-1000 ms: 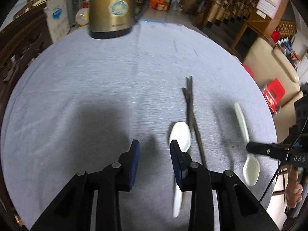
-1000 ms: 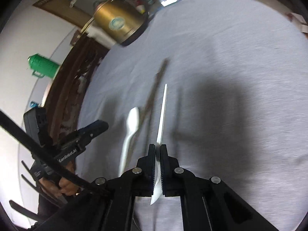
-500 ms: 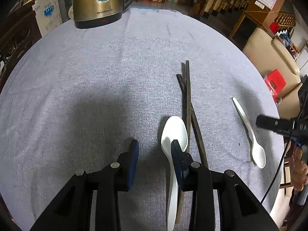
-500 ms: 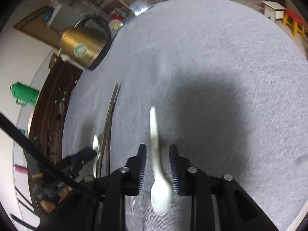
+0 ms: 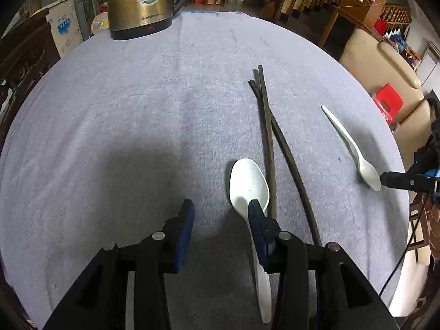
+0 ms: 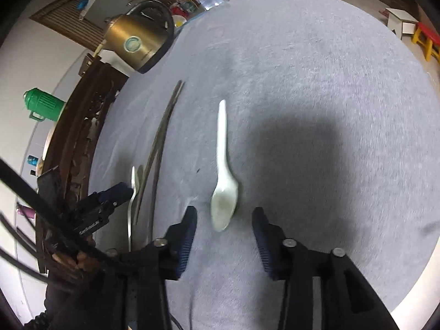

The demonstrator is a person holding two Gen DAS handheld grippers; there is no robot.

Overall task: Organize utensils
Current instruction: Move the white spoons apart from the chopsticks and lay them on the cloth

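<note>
I judge the tidying partly done: both white spoons lie flat on the grey-clothed desk [image 5: 137, 110] either side of the dark chopsticks [image 5: 271, 148], which cross each other and still want straightening. My right tongs [image 6: 224, 227] have just been opening and stand spread, tipped steeply down, the small spoon [image 6: 224, 181] lying loose just ahead of their tips. My left tongs [image 5: 220, 220] have also been widening and pinch nothing, angled down with the large spoon [image 5: 249, 184] passing under the right-hand finger, its bowl beside the chopsticks.
</note>
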